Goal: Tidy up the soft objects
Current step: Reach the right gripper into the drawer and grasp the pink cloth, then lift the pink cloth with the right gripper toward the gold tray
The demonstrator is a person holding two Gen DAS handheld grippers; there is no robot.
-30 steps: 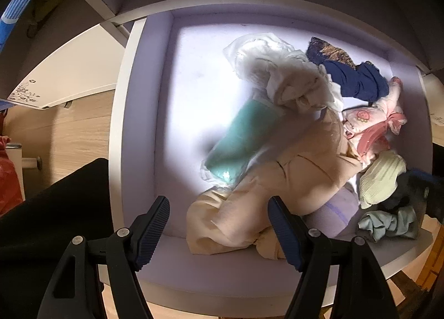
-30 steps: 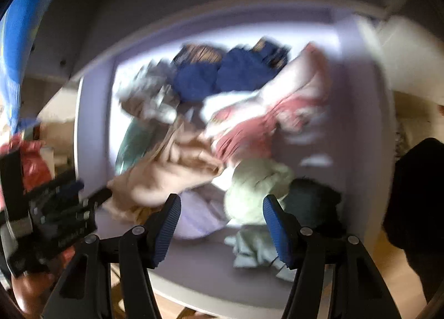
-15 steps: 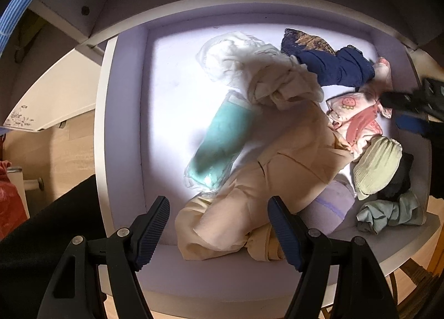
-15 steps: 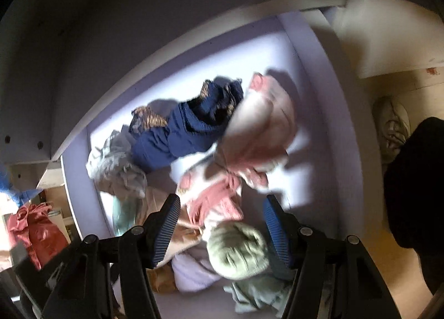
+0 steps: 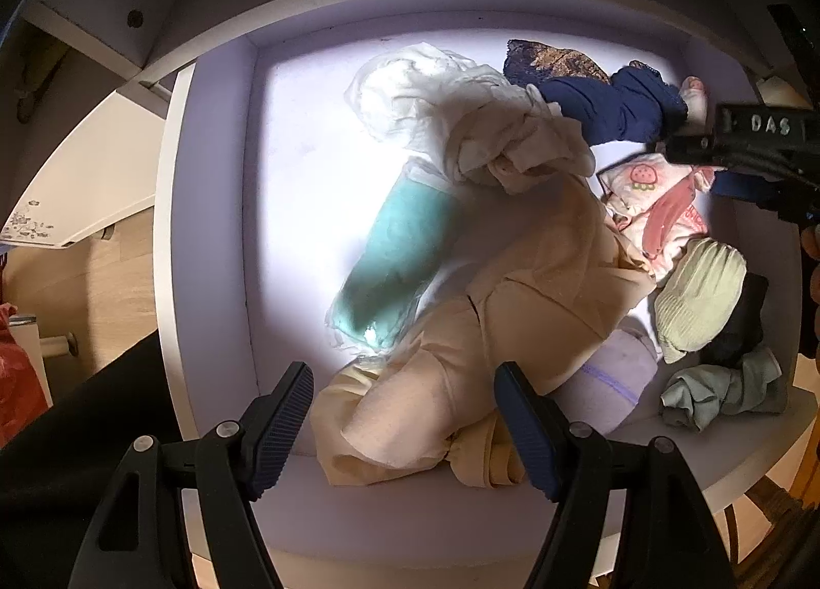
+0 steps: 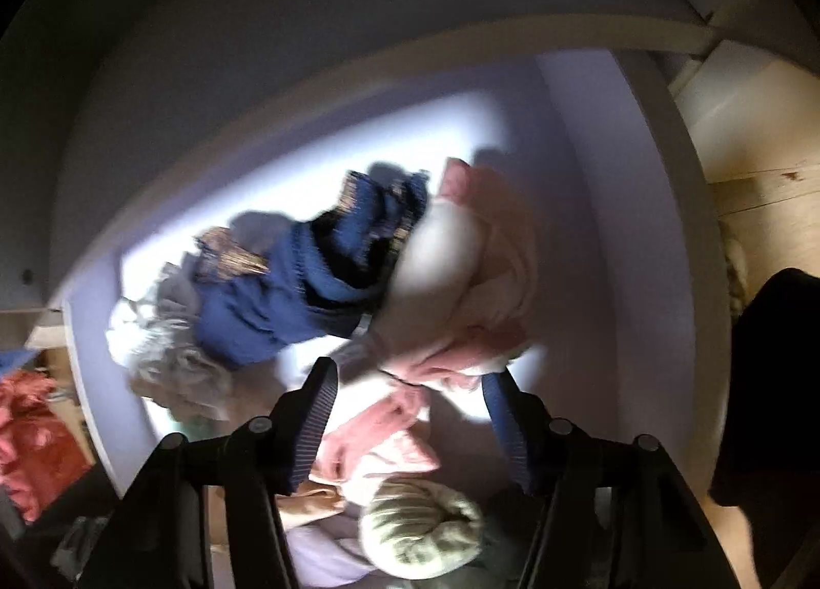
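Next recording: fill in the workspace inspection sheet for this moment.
Surface: pale lilac drawer, pulled open, lit from above.
Job's things: beige garment, teal roll, white cloth, navy garment, pink strawberry piece, green ribbed roll, grey-green piece, all loose and overlapping.
Clutter: nothing seen.
Grippers: left gripper open above the beige garment; right gripper, jaws closing over the pink piece, not pressing it yet.
Cables: nothing seen.
Surroundings: wooden floor, red cloth outside the drawer.

Domestic bedroom or closet; open drawer [image 5: 215, 230] holds mixed garments [image 5: 538, 281]; wooden floor [image 5: 92, 291]; white furniture [image 5: 87, 189] adjacent.
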